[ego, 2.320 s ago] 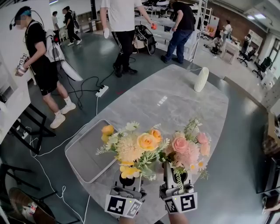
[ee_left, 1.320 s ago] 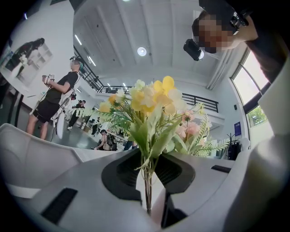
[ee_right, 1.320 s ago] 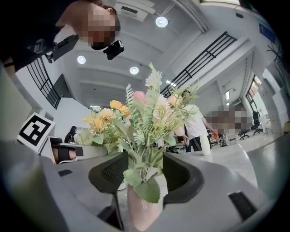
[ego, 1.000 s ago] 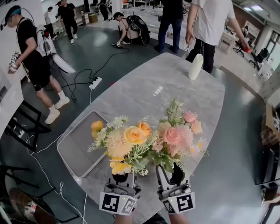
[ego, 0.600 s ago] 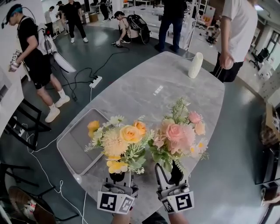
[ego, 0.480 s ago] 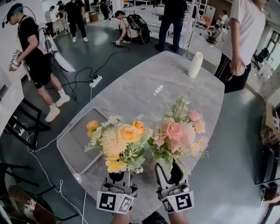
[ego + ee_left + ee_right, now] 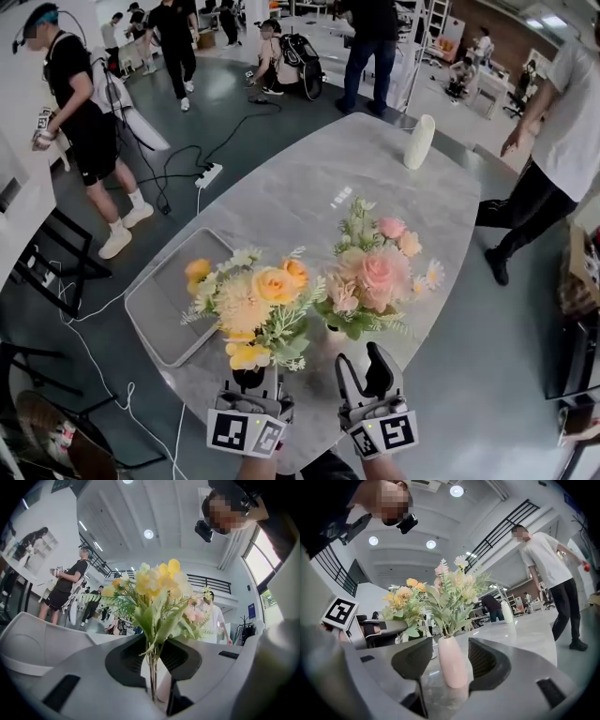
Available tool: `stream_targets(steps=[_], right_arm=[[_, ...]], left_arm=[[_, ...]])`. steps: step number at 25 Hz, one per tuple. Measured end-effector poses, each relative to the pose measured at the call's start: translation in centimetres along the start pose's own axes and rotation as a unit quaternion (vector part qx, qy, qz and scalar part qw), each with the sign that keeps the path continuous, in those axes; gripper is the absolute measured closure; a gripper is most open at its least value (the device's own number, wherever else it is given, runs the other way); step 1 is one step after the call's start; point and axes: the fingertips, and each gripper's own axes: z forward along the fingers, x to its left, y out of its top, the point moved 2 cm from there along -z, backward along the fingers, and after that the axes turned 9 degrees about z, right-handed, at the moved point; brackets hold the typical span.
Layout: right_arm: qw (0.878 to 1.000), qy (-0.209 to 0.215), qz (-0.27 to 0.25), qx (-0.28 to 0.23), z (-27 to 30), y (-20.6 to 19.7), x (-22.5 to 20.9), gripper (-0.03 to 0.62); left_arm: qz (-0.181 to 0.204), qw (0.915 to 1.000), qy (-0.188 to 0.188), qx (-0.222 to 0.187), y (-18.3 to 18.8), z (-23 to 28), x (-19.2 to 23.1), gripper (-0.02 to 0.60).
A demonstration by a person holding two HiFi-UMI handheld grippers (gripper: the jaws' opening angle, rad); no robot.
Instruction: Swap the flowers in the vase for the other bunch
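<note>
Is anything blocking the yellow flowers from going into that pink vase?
Yes. The pink bunch sits in the pink vase and fills its mouth. The yellow bunch, held in the left tongs, has no room until that comes out.

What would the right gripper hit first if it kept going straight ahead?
The pink vase of pink flowers. It stands on the table dead ahead of the right gripper, centred between its open jaws, untouched. How near is hard to judge.
</note>
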Motion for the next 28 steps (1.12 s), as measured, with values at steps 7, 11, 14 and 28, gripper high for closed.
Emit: stream_targets(steps=[7, 11, 14, 28], right_arm=[[0.999, 0.034, -0.025, 0.013, -0.3, 0.1, 2.3, 0.391], [0.998, 0.051, -0.042, 0.009, -0.8, 1.1, 2.7, 0.471], [0.996, 0.064, -0.053, 0.01, -1.0, 2.2, 3.2, 0.526], [0.994, 0.097, -0.055, 0.016, -3.2, 6.3, 5.5, 0.566]], left_arm=[[0.003, 1.0, 0.0, 0.001, 0.5, -1.2, 0.6, 0.498], [0.007, 1.0, 0.0, -0.002, 0.9, -2.1, 0.1, 0.499], [0.011, 0.9999, -0.001, -0.003, 1.5, -2.6, -0.2, 0.499], [0.003, 0.9994, -0.014, -0.031, 5.8, -4.8, -3.0, 0.498]])
